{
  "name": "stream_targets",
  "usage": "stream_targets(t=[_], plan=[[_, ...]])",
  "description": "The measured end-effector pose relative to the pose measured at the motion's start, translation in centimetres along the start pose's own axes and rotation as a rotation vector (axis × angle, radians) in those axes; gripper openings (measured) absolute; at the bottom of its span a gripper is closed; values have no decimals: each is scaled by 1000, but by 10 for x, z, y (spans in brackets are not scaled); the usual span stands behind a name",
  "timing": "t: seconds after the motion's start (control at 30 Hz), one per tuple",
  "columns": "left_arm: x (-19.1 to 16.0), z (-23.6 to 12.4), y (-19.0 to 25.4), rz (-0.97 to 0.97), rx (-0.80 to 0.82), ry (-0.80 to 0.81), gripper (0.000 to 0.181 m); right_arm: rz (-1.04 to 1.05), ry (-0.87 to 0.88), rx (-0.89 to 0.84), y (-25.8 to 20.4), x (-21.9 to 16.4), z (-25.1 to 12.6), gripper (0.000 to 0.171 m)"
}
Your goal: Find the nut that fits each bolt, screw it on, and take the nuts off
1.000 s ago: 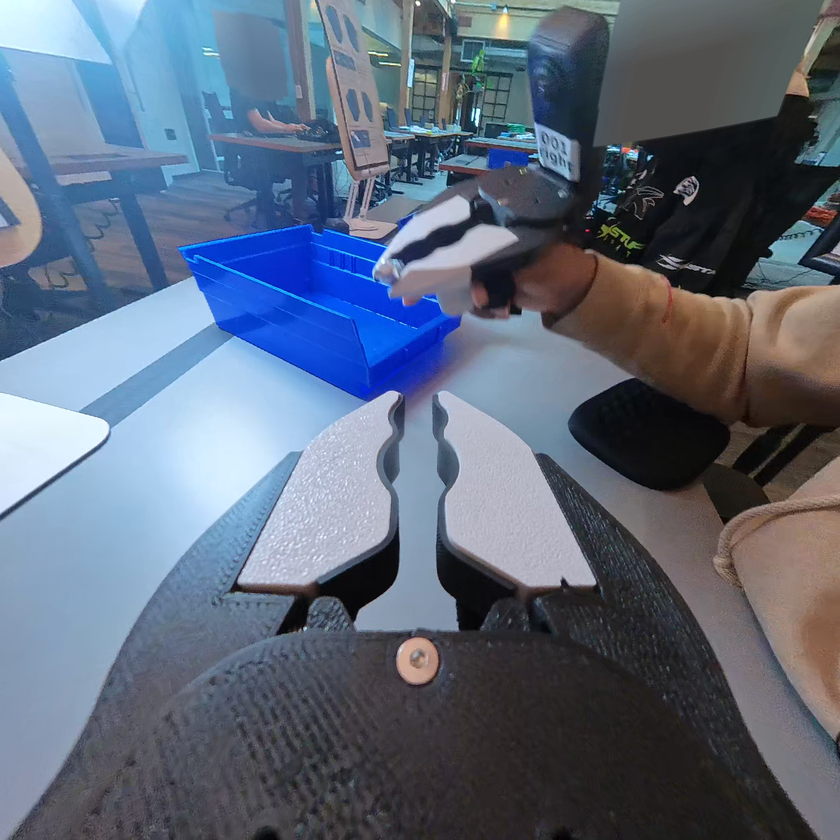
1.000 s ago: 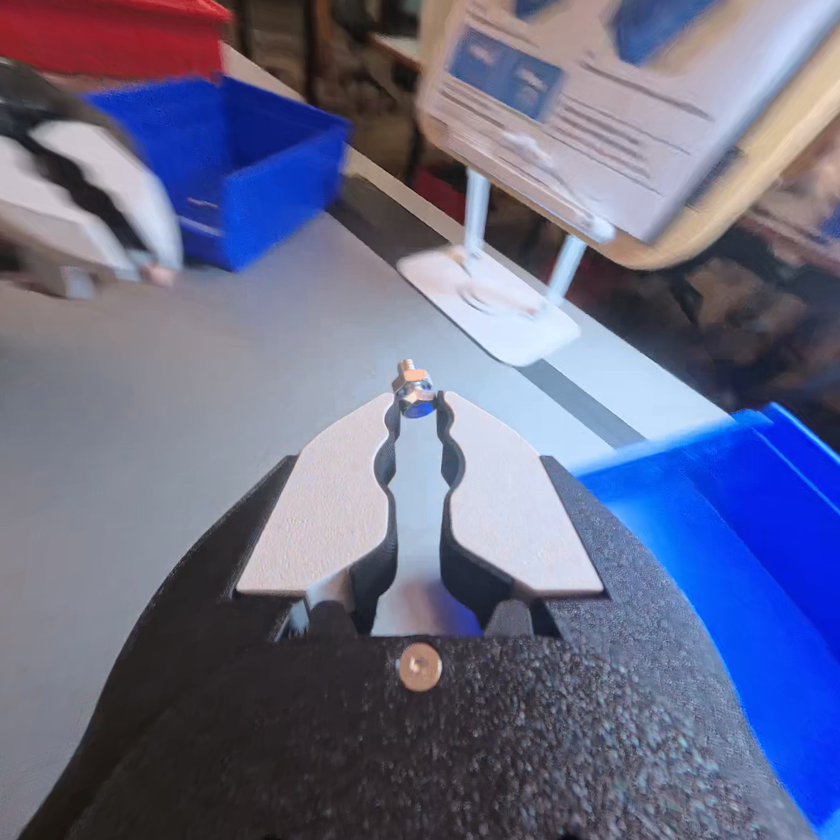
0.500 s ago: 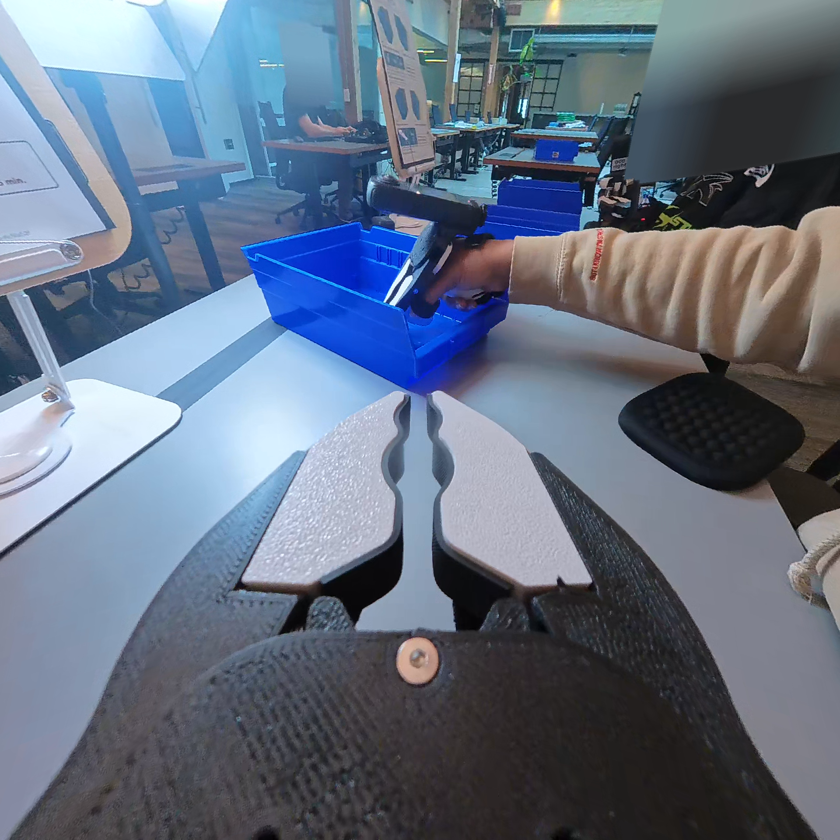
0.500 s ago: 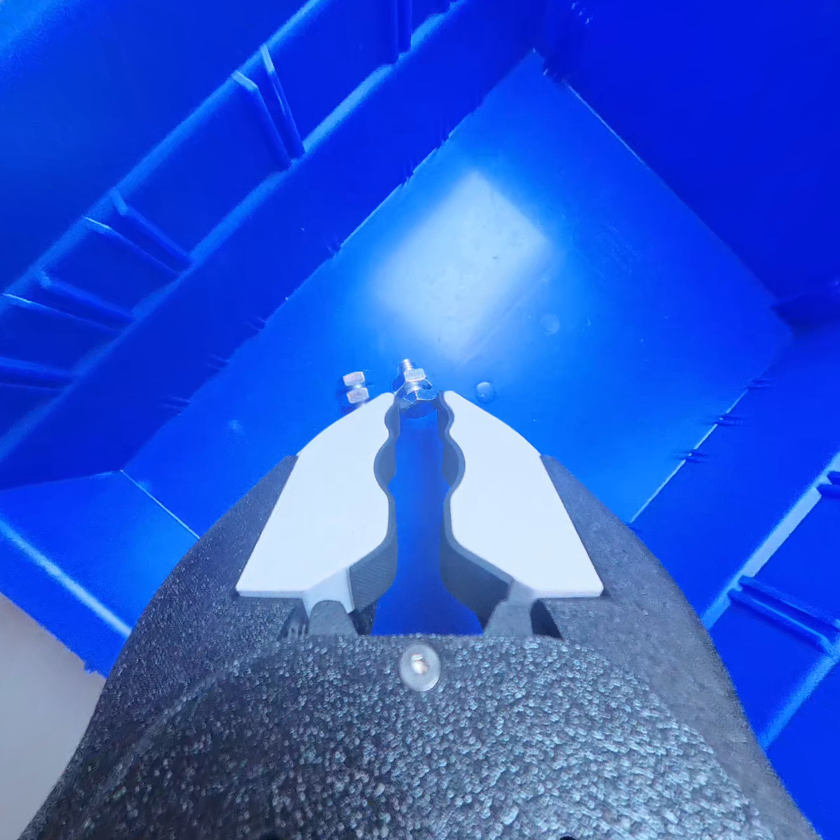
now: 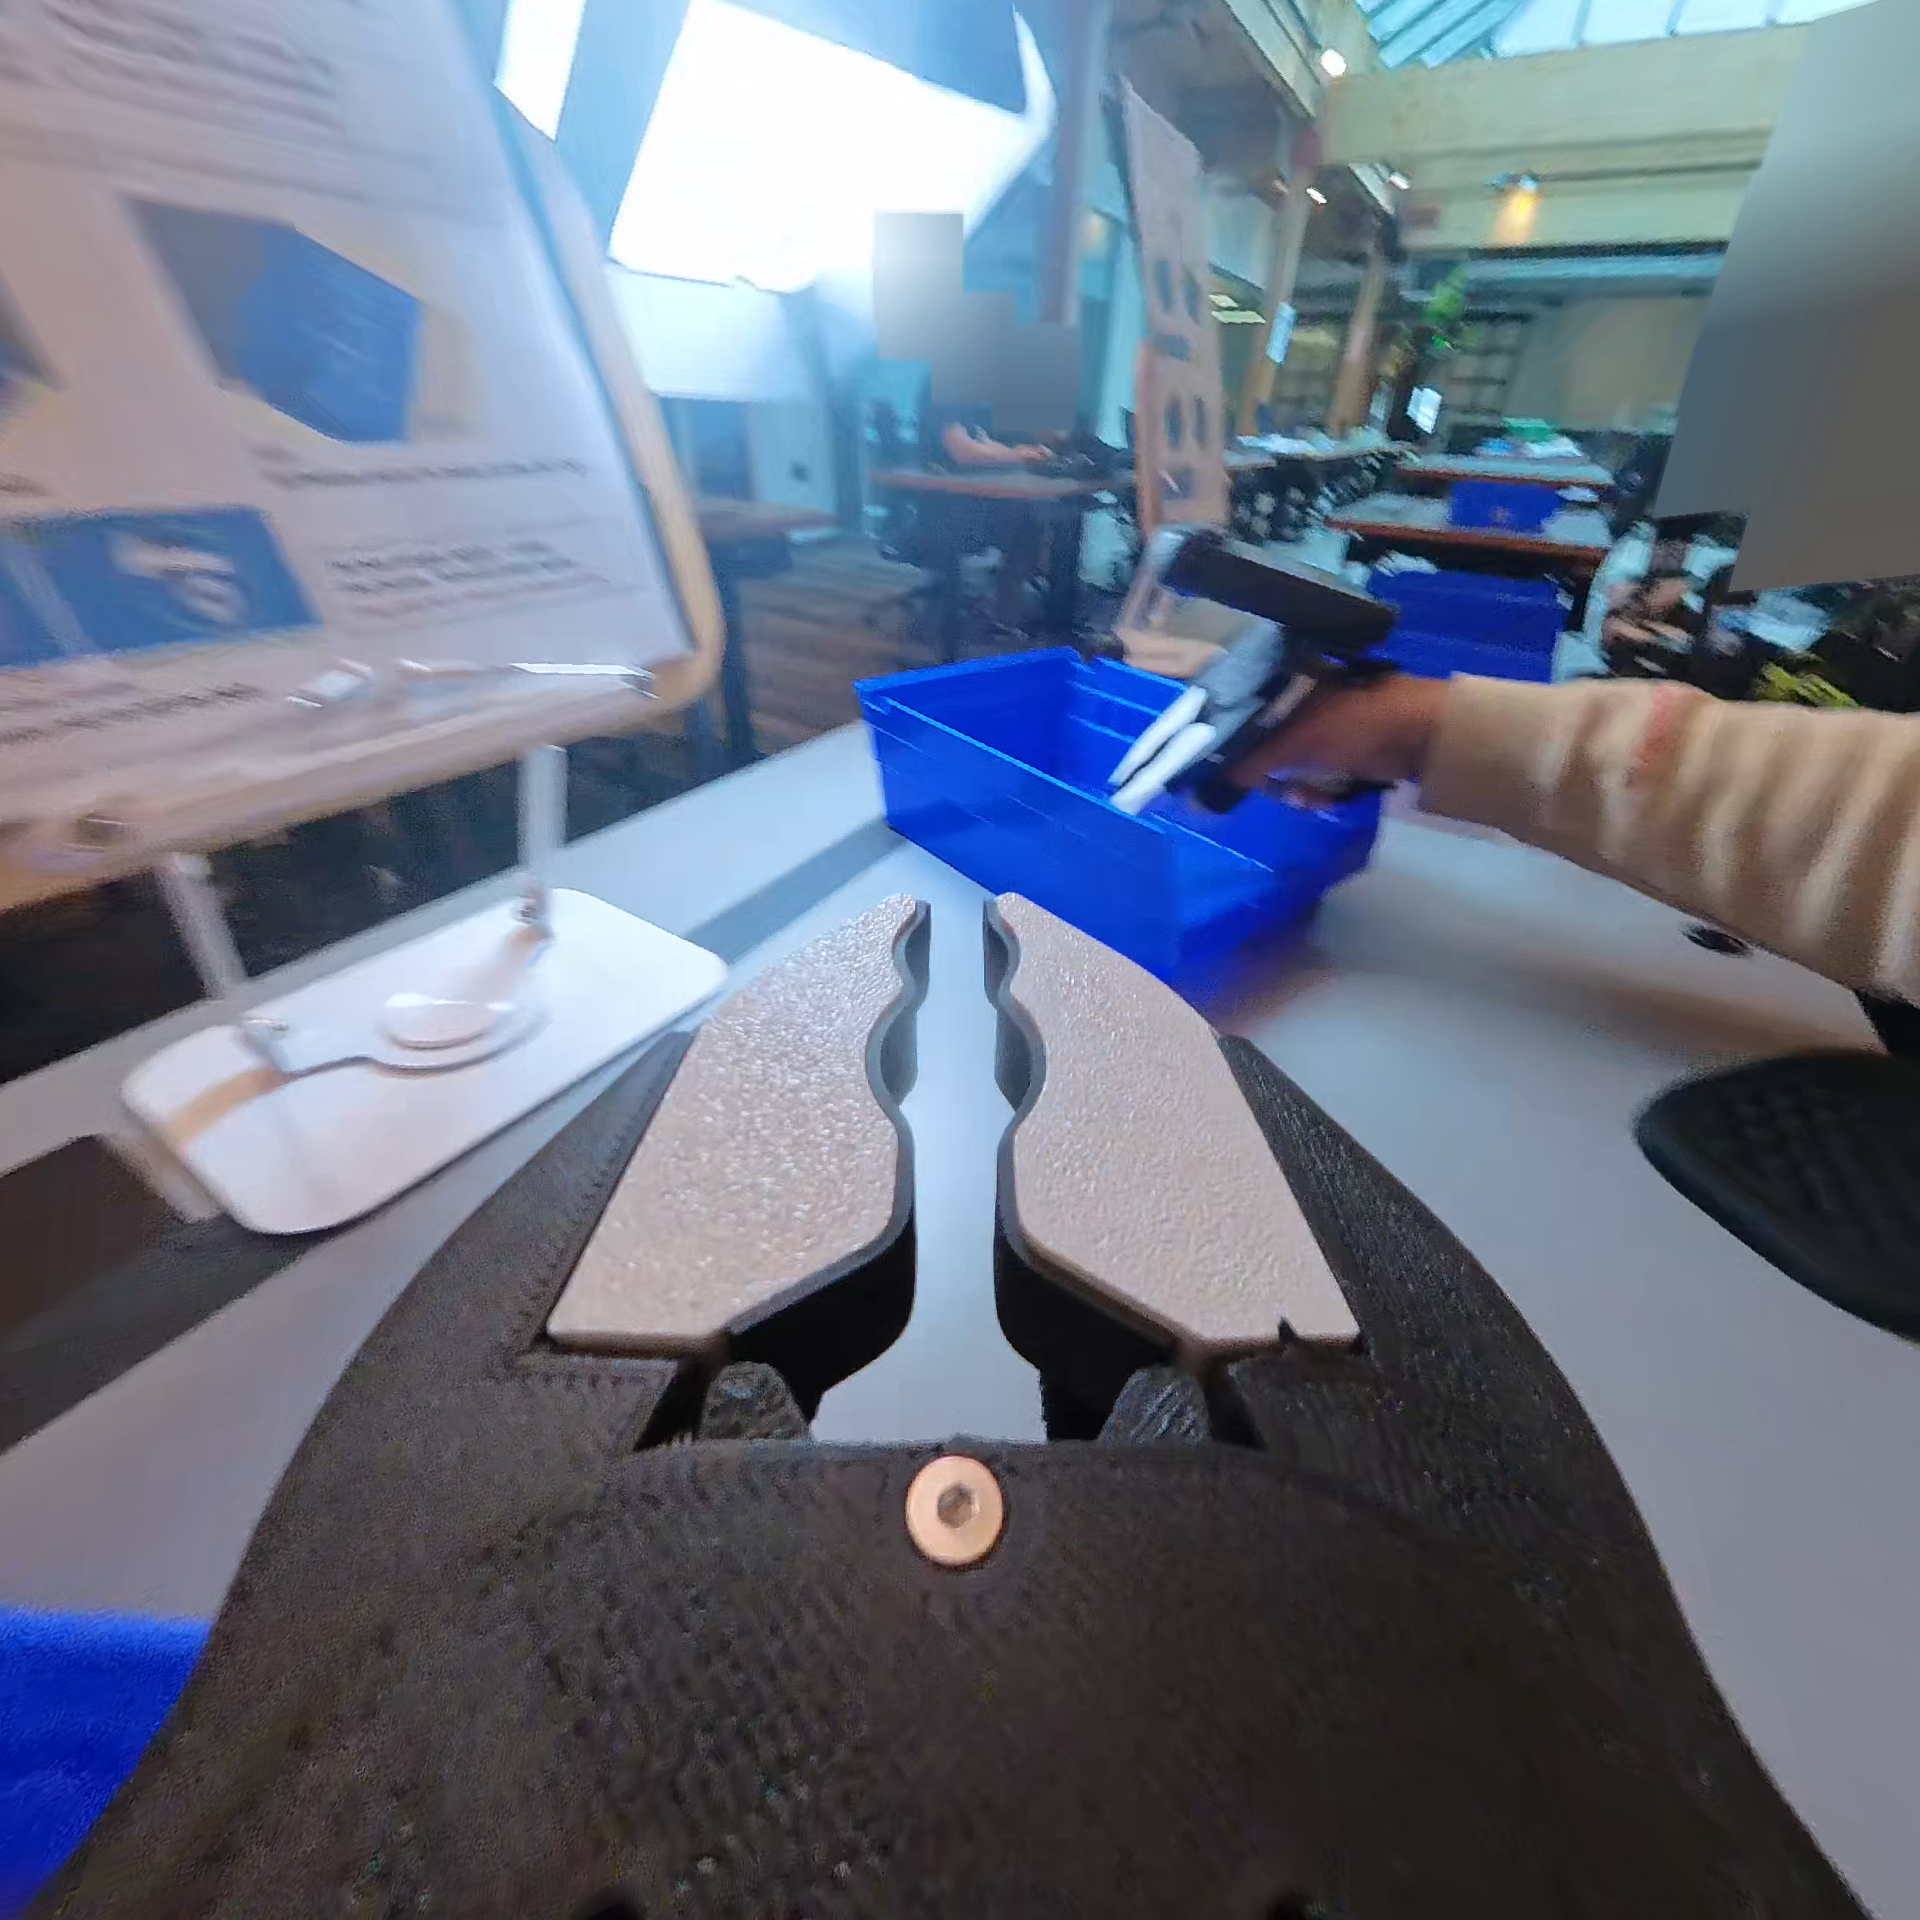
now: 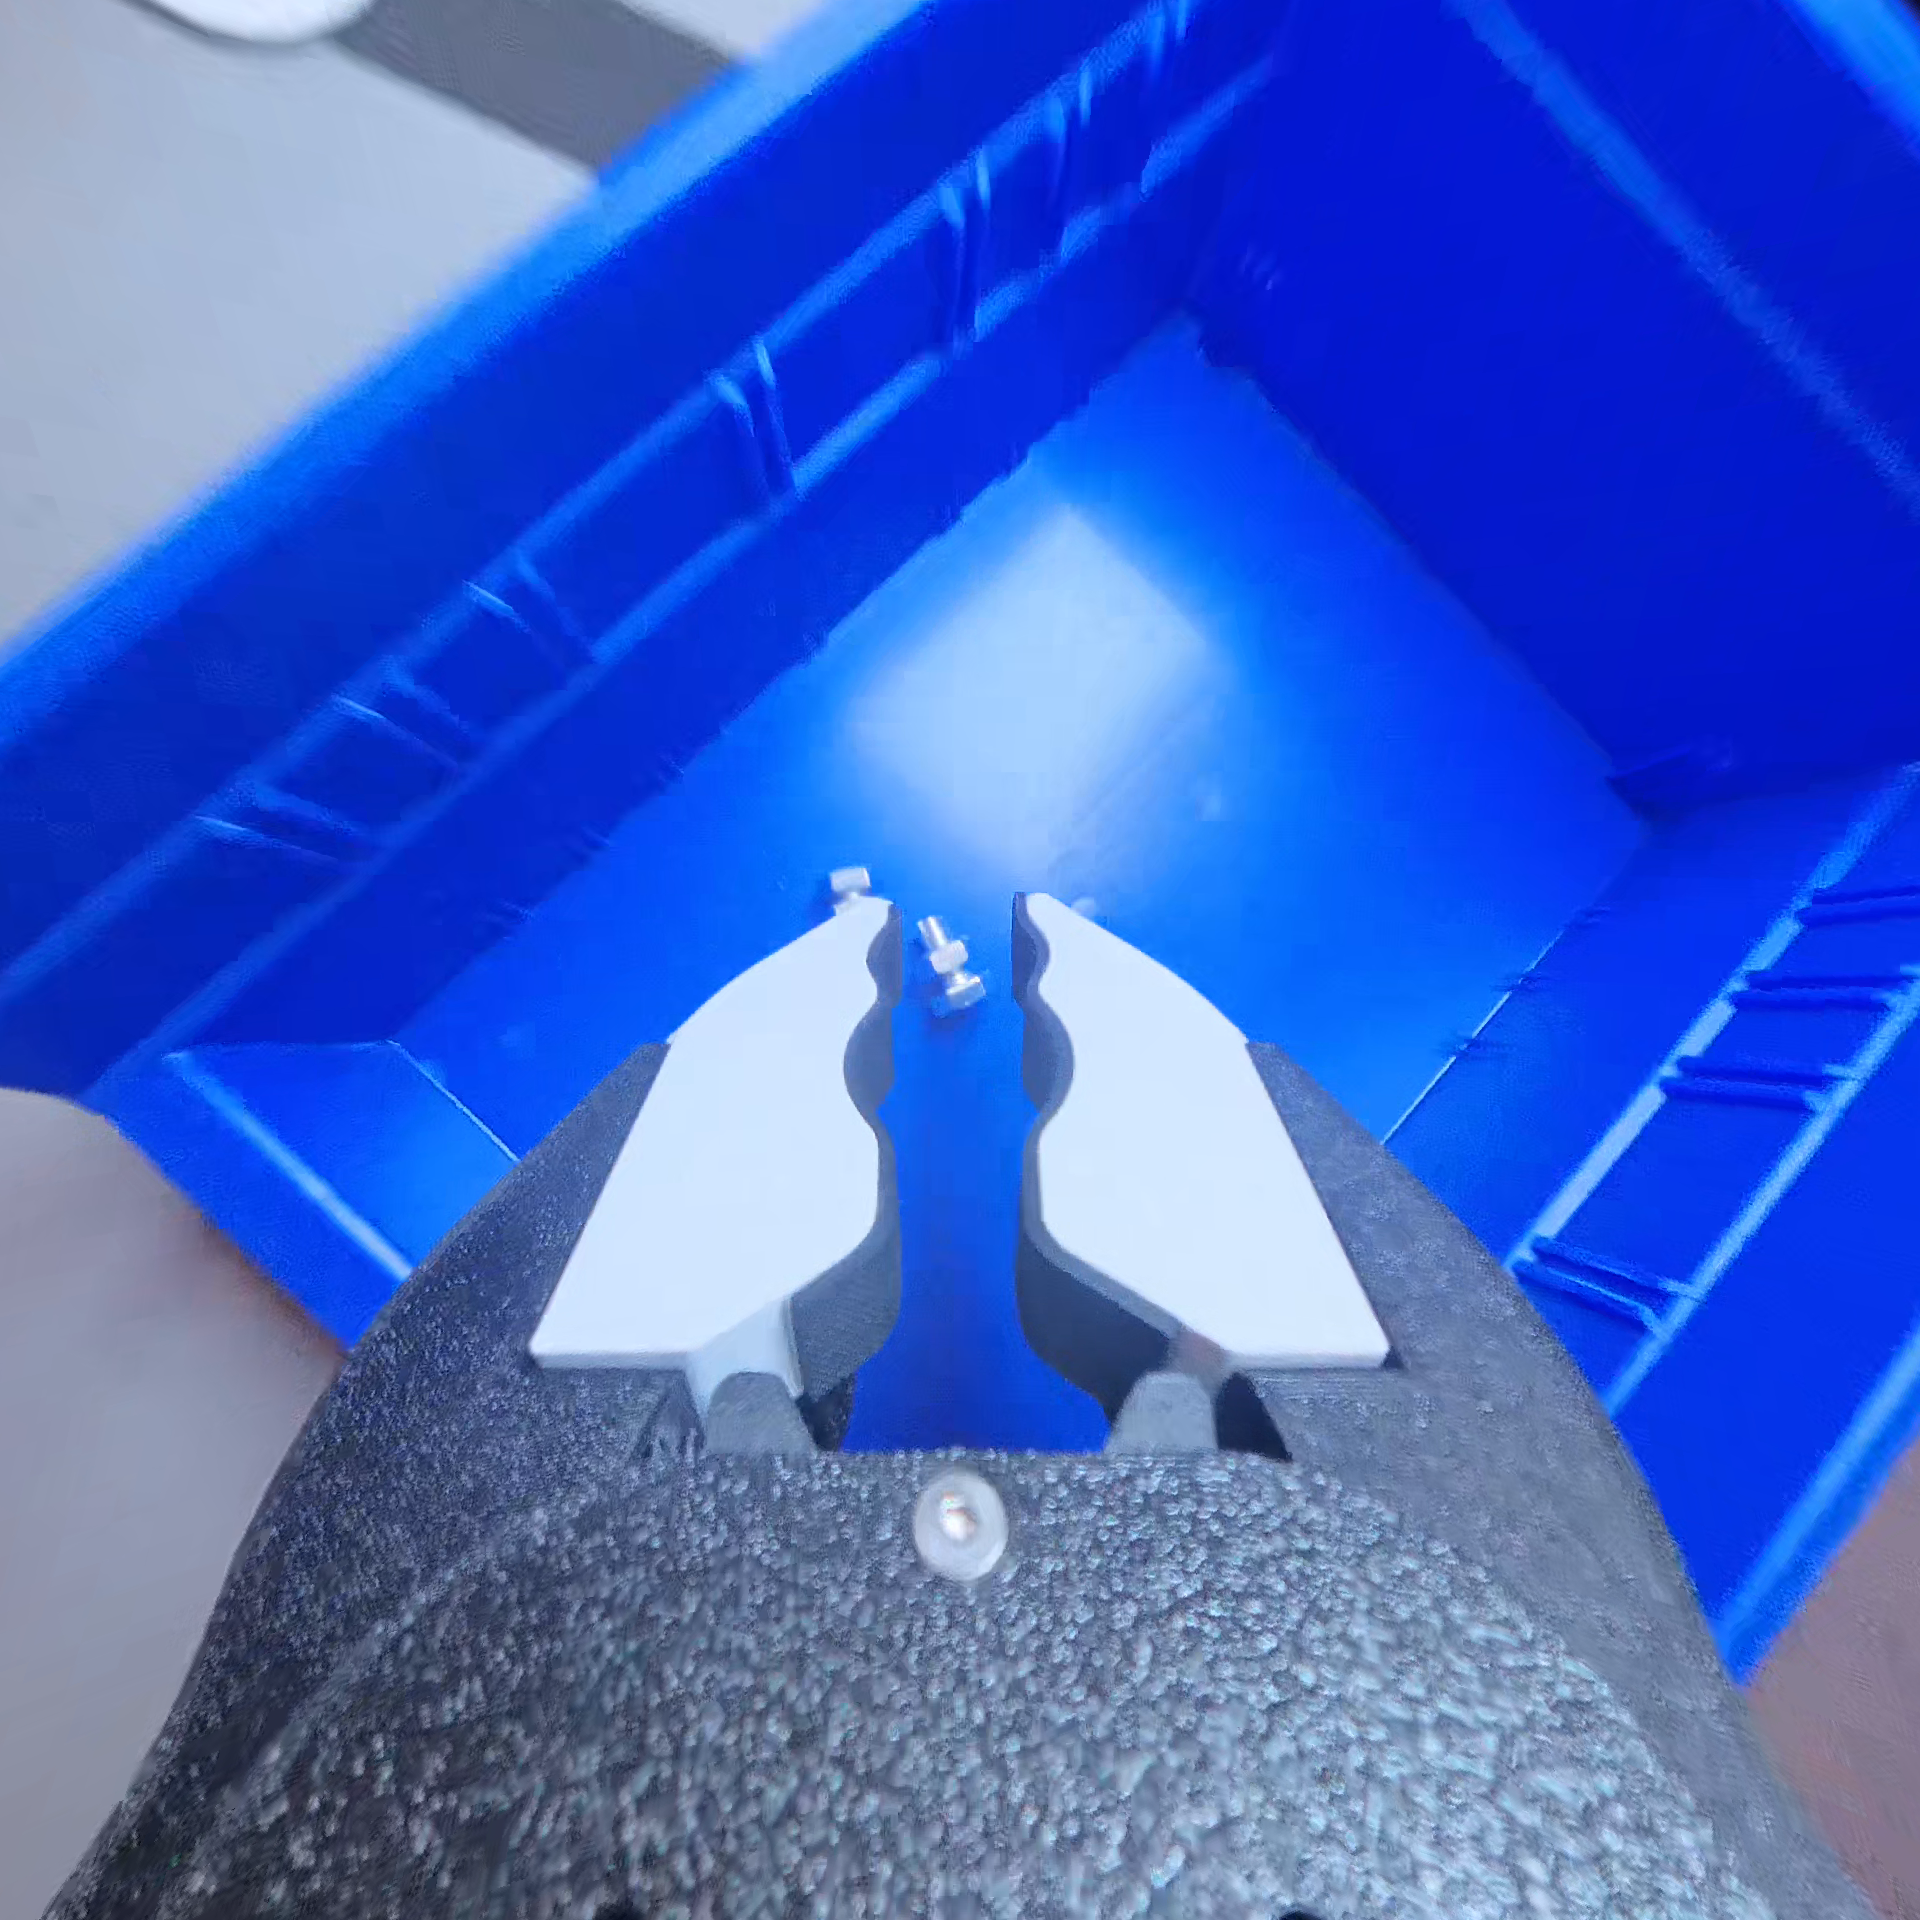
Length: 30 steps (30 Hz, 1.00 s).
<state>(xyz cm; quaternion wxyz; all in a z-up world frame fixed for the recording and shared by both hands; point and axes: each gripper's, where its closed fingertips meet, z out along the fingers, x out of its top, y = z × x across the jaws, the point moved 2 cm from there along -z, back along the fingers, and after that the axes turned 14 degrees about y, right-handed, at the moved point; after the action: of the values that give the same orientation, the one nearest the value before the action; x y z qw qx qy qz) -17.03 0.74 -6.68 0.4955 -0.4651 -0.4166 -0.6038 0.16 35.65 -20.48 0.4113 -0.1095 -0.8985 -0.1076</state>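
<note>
In the right wrist view my right gripper (image 6: 951, 909) is open and empty above the floor of a blue bin (image 6: 1351, 644). A small silver bolt with a nut on it (image 6: 948, 966) lies free between the fingertips on the bin floor. A second small silver piece (image 6: 850, 883) lies just past the left fingertip. In the left wrist view my left gripper (image 5: 956, 920) is shut and empty, low over the grey table (image 5: 1455, 1299). Farther off in that view, the right gripper (image 5: 1153, 758) points down into the blue bin (image 5: 1039, 831).
A paper sheet on a stand with a white base (image 5: 416, 1039) is at the left of the table. A black padded chair part (image 5: 1787, 1174) is at the table's right edge. A blurred blue object (image 5: 62, 1714) shows at the lower left. The white base (image 5: 416, 1039) is closer to my left gripper, around 35 cm from its tips; the right tips are 40 cm off.
My right gripper has opened and let go of the bolt with its nut, which now lies in the blue bin. My left gripper has swung left, bringing the stand into view.
</note>
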Motion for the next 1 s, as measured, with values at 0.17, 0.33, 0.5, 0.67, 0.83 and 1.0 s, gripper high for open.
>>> stream_targets(t=[0.17,0.33,0.5,0.67,0.83,1.0], plan=[[57,-56,-91,50,341,93,9,50,435,140,-62,70,-67,21],[44,-115,-178,-9,624,-78,15,120,725,356,-165,90,-119,20],[-26,-134,-222,-179,709,-381,23,140,791,472,-234,62,-107,3],[-67,-143,-258,-260,822,-517,22,100,850,475,-251,43,-90,0],[-106,-146,-290,-330,930,-627,23,78,863,448,-250,39,-88,0],[-134,-148,-300,-365,967,-736,22,55,847,458,-252,33,-86,0]])
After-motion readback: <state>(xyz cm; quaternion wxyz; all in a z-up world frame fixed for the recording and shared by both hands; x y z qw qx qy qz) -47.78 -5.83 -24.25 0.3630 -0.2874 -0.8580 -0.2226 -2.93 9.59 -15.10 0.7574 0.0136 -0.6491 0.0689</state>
